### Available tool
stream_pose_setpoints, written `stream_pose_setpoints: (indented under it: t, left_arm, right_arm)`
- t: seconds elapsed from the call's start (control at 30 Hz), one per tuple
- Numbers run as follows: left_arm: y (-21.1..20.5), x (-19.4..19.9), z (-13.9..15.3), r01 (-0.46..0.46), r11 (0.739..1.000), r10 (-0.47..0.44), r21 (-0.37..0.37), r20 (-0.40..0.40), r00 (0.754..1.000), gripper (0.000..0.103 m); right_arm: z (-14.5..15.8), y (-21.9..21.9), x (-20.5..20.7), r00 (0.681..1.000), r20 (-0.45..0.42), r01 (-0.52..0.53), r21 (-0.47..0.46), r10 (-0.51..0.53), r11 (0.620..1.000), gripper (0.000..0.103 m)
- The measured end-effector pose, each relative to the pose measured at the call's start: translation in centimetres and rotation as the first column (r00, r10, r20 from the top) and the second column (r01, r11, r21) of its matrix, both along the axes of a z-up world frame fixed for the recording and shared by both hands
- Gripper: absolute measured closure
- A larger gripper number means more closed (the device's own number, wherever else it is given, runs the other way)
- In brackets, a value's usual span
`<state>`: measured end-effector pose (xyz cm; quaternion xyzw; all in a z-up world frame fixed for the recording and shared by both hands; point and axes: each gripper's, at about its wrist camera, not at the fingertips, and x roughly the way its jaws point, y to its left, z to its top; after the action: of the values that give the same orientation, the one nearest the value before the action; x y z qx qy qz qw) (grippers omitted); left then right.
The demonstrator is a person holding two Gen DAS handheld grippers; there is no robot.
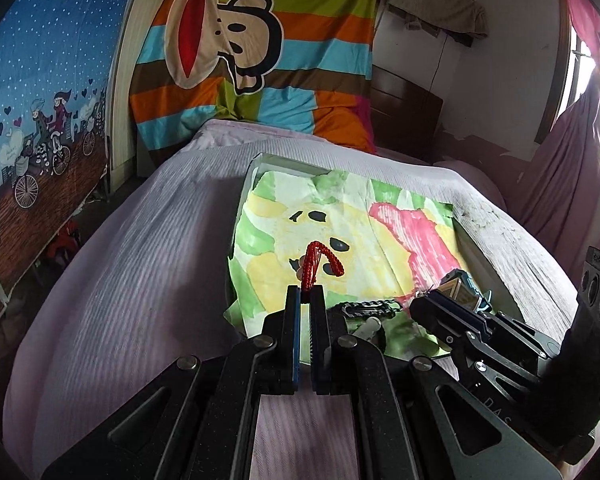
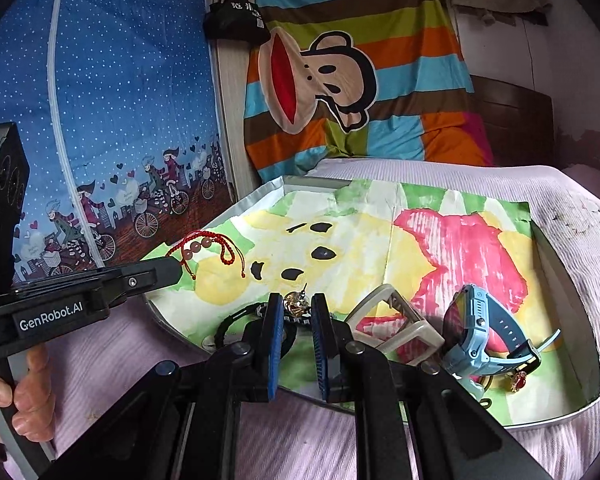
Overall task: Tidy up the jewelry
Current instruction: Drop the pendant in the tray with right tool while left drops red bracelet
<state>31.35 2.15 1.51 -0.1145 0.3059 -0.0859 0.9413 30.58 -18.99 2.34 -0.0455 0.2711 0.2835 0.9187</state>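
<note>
Nearest, the right gripper (image 2: 293,312) is holding its fingers partly open around a gold earring (image 2: 296,303), seemingly ready to pinch it. Just beyond, the left gripper (image 1: 305,294) is clamping a red bracelet (image 1: 315,263) above the tray (image 2: 572,300) on the bed, likely lifting it.

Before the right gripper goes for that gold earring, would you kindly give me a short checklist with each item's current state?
1. Left gripper shut on the red string bracelet: ok.
2. Bracelet lifted off the painted paper: cannot tell.
3. Right gripper open: ok.
4. Gold earring between the right fingers: ok.
5. Earring free of the black chain: cannot tell.
6. Blue watch apart from the right gripper: ok.
</note>
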Motion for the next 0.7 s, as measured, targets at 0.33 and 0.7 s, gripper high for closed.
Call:
stream_pose_setpoints:
  t: [0.33,0.7]
  left_arm:
    - [-0.3,1.0,-1.7,0.015,1.000,-0.014,0.010,-0.071,0.997,0.101]
    - [0.0,0.8,-1.6,0.015,0.999,-0.018,-0.032,-0.080,0.997,0.101]
  right_arm:
    - [-1.0,0.5,0.5,0.997,-0.075,0.003,-0.062,-0.007,0.998,0.089]
    - [-0.9,0.1,-0.1,0.998,-0.062,0.016,-0.045,-0.018,0.999,0.089]
